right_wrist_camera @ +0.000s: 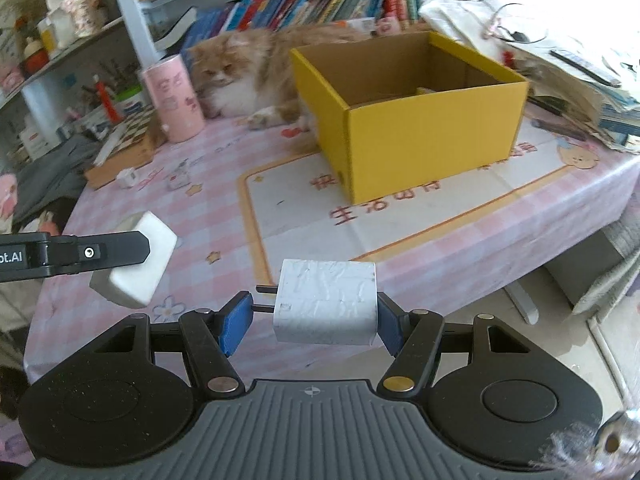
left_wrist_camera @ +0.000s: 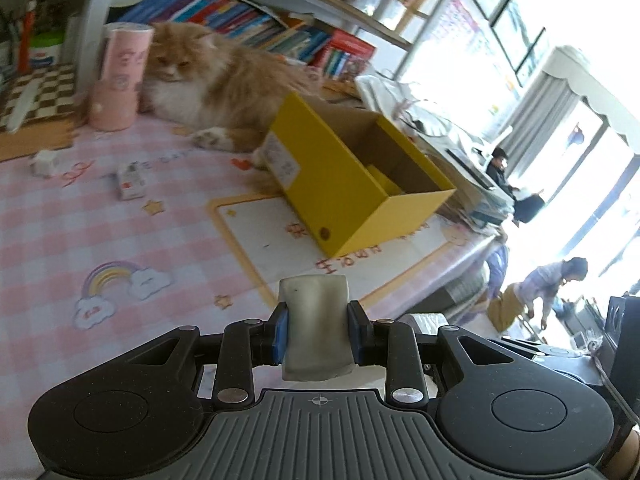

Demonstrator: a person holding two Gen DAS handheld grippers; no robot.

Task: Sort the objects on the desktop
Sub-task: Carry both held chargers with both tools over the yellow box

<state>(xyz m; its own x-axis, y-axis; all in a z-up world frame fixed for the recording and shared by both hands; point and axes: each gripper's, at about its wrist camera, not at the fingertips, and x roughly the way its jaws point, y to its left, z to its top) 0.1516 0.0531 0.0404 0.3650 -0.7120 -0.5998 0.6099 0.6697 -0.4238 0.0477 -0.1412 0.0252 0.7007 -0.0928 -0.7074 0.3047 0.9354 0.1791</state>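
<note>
My left gripper is shut on a white, slightly grey block, its blue pads pressing on both sides. The right wrist view shows that block at the left, above the pink checked tablecloth, with one black finger of the left gripper across it. My right gripper is shut on a white charger plug: its two prongs point at the left pad and its body rests against the right pad. An open yellow cardboard box stands beyond both grippers; in the left wrist view this box is right of centre.
An orange and white cat lies behind the box beside a pink cylinder. Two small white items lie on the cloth at the left. Piled papers and books crowd the right. The table edge runs close on the right.
</note>
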